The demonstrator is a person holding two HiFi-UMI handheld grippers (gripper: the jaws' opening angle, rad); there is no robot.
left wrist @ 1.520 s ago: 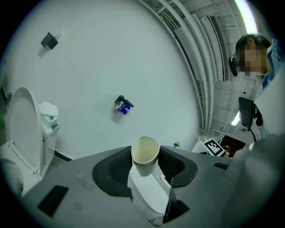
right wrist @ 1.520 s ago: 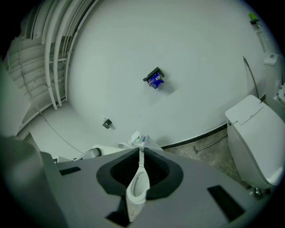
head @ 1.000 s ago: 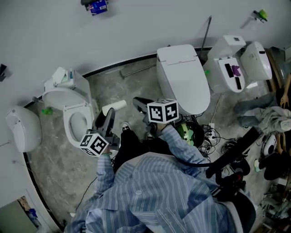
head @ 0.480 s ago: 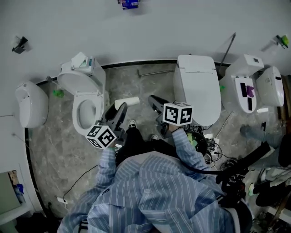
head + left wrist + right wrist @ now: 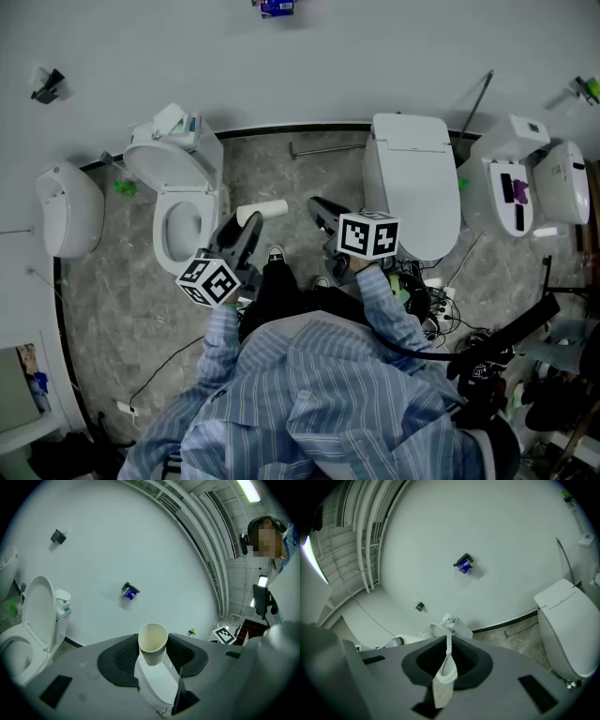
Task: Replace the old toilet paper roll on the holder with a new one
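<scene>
Left tool (image 5: 153,654) clamped on bare cardboard core (image 5: 153,642), open end facing the wall; held above floor (image 5: 309,173) between open toilet (image 5: 157,171) and closed toilet (image 5: 412,178). Right tool (image 5: 447,649) closed tight, empty

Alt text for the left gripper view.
The left gripper grips a cream hollow cardboard tube, its round open end showing. Behind are a white wall with a small blue wall fixture and, at left, a white toilet, lid raised.
</scene>
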